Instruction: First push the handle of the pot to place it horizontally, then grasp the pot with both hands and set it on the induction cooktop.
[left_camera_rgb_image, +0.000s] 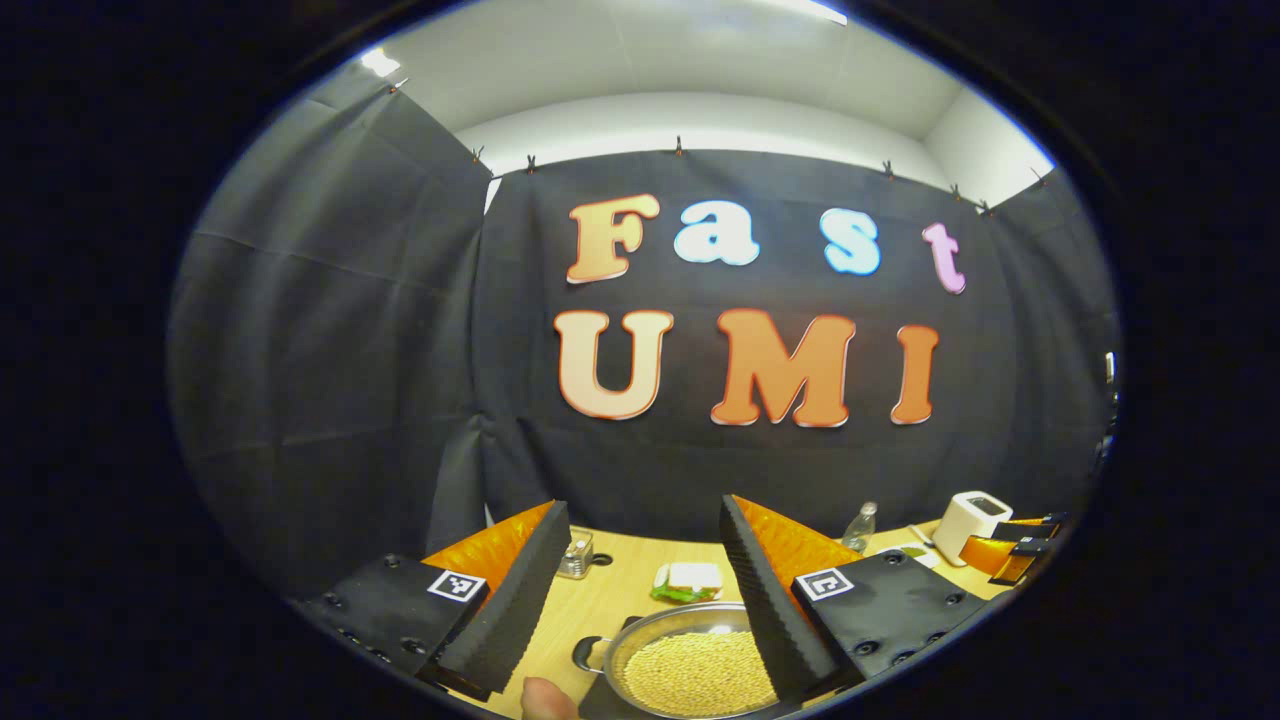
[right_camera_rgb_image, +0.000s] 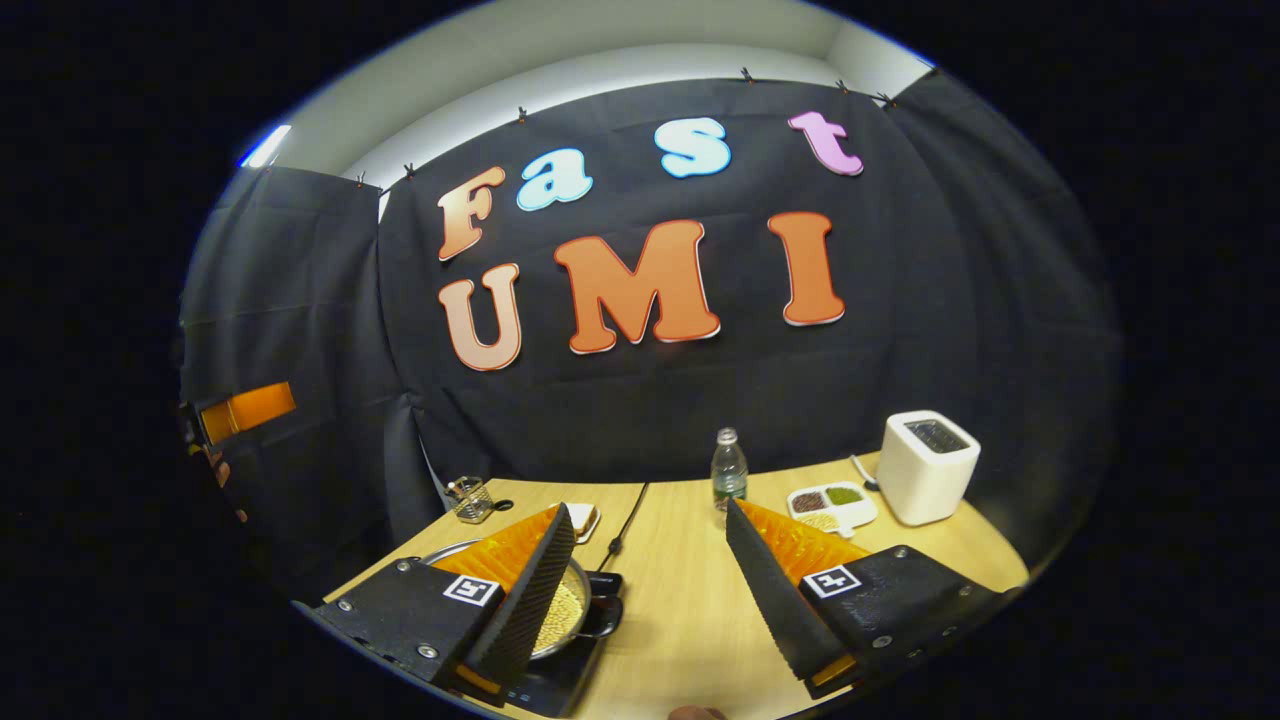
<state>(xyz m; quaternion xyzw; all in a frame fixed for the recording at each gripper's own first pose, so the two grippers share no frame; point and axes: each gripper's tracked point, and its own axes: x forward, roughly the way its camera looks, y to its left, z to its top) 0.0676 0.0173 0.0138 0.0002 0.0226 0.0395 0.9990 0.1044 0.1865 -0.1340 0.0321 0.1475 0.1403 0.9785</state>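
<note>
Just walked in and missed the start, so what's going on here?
A person holds two grippers over a wooden table. The pot of yellow grains already sits on the cooktop. The left gripper and the right gripper are both open, holding nothing. A bottle, a toaster and a divided dish stand farther back.

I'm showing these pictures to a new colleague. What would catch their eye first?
Probably the pot full of pale grains, low in the left gripper view between the open left gripper's fingers; in the right gripper view it sits on the dark induction cooktop. Next, the white toaster at the wooden table's far right, a water bottle standing mid-table.
</note>
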